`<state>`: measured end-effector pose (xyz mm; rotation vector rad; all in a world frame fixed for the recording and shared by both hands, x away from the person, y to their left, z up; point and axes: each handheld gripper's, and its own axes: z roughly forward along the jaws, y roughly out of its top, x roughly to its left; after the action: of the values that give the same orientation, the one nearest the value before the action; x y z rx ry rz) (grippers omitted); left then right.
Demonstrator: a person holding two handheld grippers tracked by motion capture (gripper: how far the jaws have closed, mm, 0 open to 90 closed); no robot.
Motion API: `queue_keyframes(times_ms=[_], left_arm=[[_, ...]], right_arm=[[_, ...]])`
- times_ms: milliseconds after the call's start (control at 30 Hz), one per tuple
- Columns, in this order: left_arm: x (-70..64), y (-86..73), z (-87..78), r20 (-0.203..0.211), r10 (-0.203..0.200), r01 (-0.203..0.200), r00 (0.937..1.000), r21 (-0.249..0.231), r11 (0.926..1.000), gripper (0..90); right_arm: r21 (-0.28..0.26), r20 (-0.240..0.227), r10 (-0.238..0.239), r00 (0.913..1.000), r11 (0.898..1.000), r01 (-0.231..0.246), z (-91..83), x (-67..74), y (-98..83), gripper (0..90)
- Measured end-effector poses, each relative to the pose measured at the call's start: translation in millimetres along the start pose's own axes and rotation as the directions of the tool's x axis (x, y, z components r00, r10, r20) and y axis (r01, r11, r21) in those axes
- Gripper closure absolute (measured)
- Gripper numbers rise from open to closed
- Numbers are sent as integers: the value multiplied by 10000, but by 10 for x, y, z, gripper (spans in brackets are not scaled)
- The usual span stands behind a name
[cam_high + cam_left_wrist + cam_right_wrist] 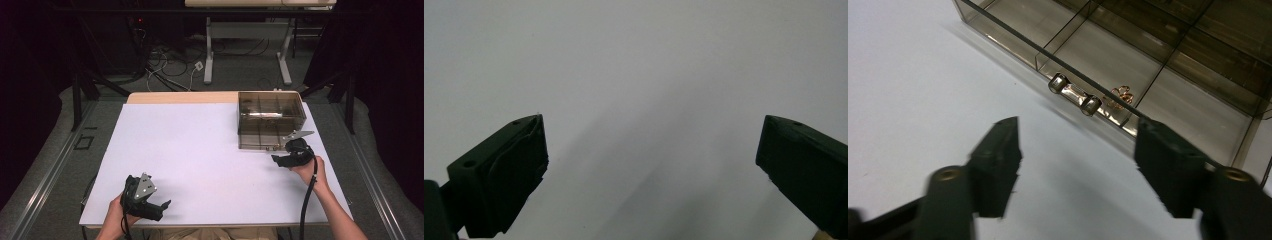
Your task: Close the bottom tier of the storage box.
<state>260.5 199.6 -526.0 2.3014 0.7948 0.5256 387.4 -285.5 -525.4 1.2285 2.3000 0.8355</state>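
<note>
The biggest risk I see is at the front wall of the smoky clear compartment box (270, 120): the right hand-held gripper (283, 159) sits just beside it, its jaws roughly half apart with nothing between them, and one jaw already looks to be right up at the wall's top edge. If it pushes forward without lifting, I judge it would shove or tip the light box across the white desk (200, 165) instead of catching anything. In the right gripper view the small metal latch (1074, 94) on that wall lies just ahead of the jaws and between their lines, near but not touched; a little coppery piece (1122, 95) sits in the compartment behind it, too small to name. The left hand-held gripper (165, 205) rests well apart at the near left edge, jaws wide over bare desk.
</note>
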Motion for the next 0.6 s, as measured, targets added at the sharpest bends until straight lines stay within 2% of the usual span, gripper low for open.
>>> queue_keyframes(times_ms=[100, 200, 233, 300, 367, 500, 567, 600], left_arm=[[-3, 5, -2, -24, 15, -15, 10000, 48, 10000, 3], [-1, 7, -1, -30, 12, -12, 10000, 46, 10000, 3], [-2, 7, 2, -25, 11, -11, 10000, 62, 10000, 3], [-3, 9, 1, -17, 28, -28, 10000, 53, 10000, 3], [-8, 6, 9, -21, -21, 21, 10000, 10, 10000, 2], [-7, 5, 4, -21, -3, 3, 10000, 55, 10000, 2], [-6, 0, 4, 4, -44, 44, 10000, 57, 10000, 3], [-7, -2, 4, -31, -61, 62, 10000, 44, 10000, 2]], right_arm=[[63, 223, -217, 9995, 9997, 216, 1, 10, -6, 629], [-37, 447, -334, 9984, 9994, 336, -16, 13, -2, 756], [-328, 397, -290, 9988, 9990, 303, 0, 14, -8, 789], [-102, 606, -333, 9976, 9994, 340, -10, 24, -9, 852], [-46, 807, -370, 9961, 9993, 375, 8, 27, -14, 897], [-49, 1084, -480, 9929, 9988, 488, 55, 3, -22, 900], [145, 1120, -593, 9919, 9982, 581, 74, 6, -23, 900], [163, 1057, -500, 9931, 9987, 485, 94, 13, -25, 900]])
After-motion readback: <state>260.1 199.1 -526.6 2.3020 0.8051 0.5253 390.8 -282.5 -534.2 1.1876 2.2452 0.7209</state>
